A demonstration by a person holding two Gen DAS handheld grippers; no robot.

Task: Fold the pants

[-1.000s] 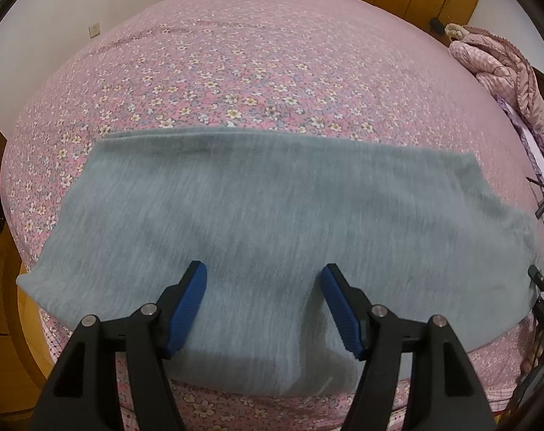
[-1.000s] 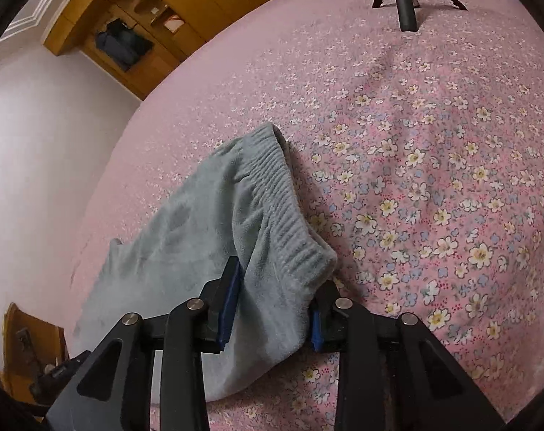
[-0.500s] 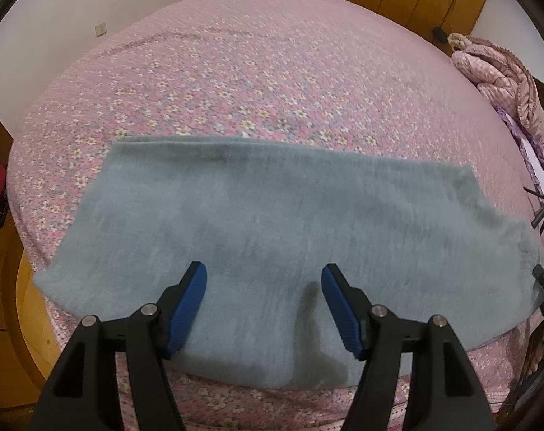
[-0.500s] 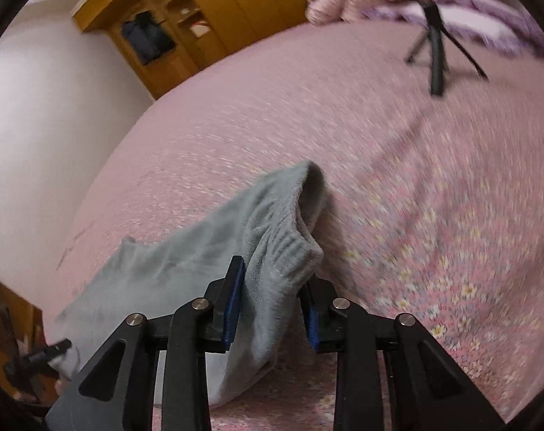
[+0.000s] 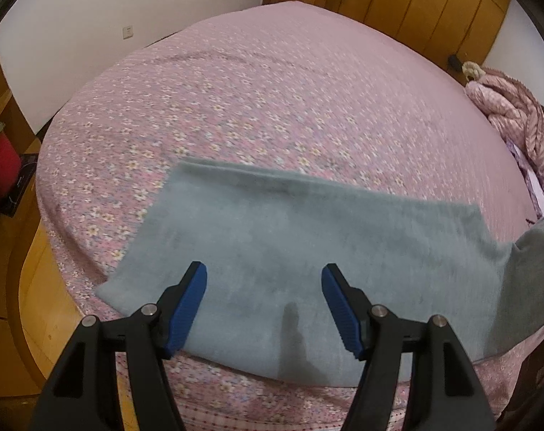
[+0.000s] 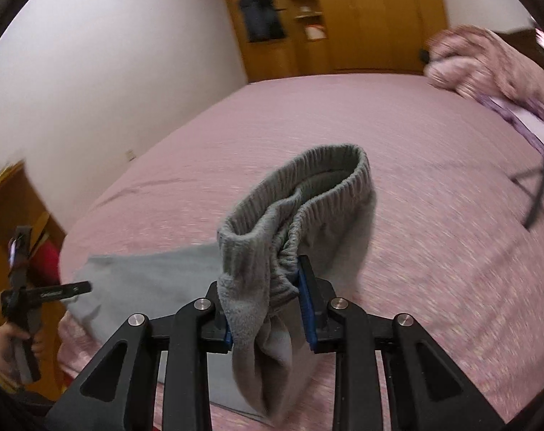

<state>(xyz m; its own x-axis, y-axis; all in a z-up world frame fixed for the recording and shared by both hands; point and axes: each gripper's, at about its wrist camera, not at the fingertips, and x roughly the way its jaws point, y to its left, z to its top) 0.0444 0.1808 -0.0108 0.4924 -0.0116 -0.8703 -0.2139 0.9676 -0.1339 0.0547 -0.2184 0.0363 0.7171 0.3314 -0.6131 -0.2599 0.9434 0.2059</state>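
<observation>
Clamping the pants' waistband (image 6: pixel 300 194), the right gripper (image 6: pixel 268 309) holds it centre-frame; legs trail lower left toward the open, empty left gripper (image 5: pixel 264 305).

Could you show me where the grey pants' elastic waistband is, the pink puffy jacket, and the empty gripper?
ribbed elastic waistband of the grey fleece pants (image 6: pixel 325 168): right wrist view, far rim.
pink quilted puffy jacket (image 5: pixel 512 107): left wrist view, middle of the heap.
left gripper (image 5: pixel 264 300): left wrist view, midway between its blue fingertips, open.
</observation>
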